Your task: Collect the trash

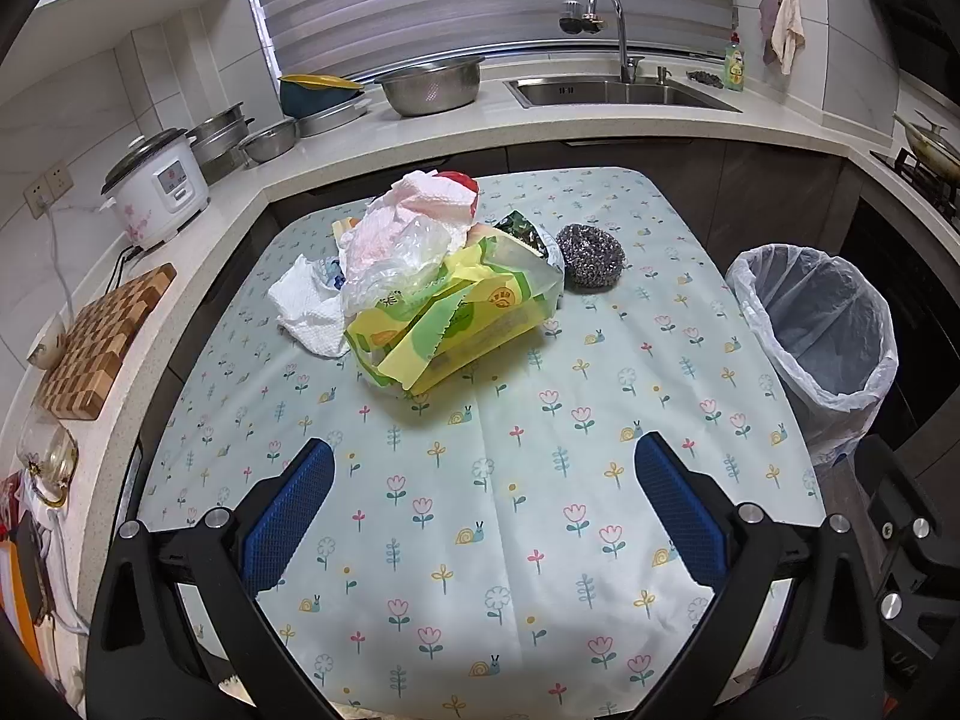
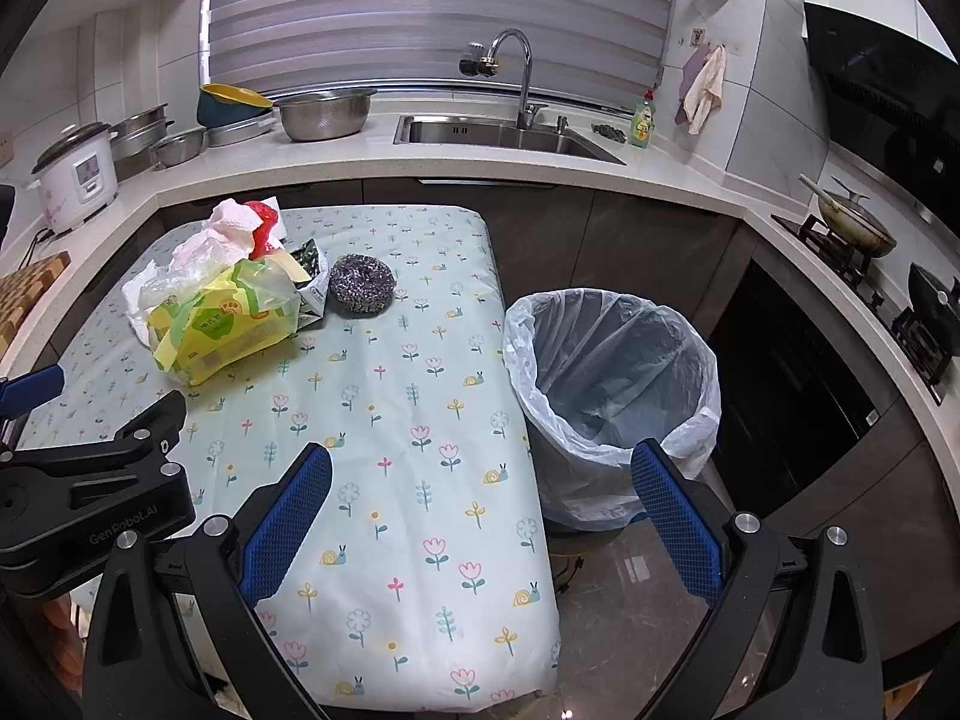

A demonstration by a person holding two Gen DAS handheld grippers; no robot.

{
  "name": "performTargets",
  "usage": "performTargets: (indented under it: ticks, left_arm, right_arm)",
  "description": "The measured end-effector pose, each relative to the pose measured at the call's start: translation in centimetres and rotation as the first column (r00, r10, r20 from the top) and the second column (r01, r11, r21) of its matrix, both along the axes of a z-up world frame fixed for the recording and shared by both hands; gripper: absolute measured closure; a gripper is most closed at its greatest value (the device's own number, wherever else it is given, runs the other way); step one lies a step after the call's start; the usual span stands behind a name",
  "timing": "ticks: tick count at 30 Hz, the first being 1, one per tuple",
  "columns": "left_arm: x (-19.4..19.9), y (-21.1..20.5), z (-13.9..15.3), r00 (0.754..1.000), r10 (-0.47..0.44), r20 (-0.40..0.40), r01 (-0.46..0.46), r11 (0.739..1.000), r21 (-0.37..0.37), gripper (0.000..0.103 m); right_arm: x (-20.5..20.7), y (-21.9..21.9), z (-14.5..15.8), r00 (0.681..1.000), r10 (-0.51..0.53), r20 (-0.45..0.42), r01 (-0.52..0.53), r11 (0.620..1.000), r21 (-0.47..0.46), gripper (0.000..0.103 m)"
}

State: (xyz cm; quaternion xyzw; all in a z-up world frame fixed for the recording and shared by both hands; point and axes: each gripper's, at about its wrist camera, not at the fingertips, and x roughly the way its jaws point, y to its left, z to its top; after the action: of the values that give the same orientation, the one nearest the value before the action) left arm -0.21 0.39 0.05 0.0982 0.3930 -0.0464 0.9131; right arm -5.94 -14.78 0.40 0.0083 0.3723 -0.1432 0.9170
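Observation:
A heap of trash lies at the far side of the table (image 1: 480,540): a yellow-green wrapper (image 1: 456,318) (image 2: 228,324), crumpled white paper towel (image 1: 306,309), clear and pink plastic (image 1: 396,240), a red piece (image 1: 462,181) and a dark snack bag (image 1: 528,234). A steel wool scrubber (image 1: 591,256) (image 2: 363,285) sits right of the heap. A bin with a white liner (image 1: 822,330) (image 2: 618,384) stands on the floor right of the table. My left gripper (image 1: 483,462) is open and empty, near the table's front. My right gripper (image 2: 480,468) is open and empty, over the table's right edge beside the bin.
A counter (image 1: 420,132) wraps behind and left, with a rice cooker (image 1: 159,186), steel bowls (image 1: 429,84), a sink (image 1: 618,93) with faucet and a chequered cutting board (image 1: 102,342). A stove with pans (image 2: 858,228) is at the right. The left gripper's body shows in the right wrist view (image 2: 90,480).

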Motion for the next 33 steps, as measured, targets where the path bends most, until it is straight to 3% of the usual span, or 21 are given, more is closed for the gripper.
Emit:
performTargets:
  ticks: [33]
  left_arm:
    - [0.3, 1.4, -0.4, 1.000, 0.003, 0.002, -0.003, 1.000, 0.006, 0.007]
  right_arm:
    - [0.1, 0.2, 0.0, 1.000, 0.002, -0.005, -0.002, 1.000, -0.008, 0.007]
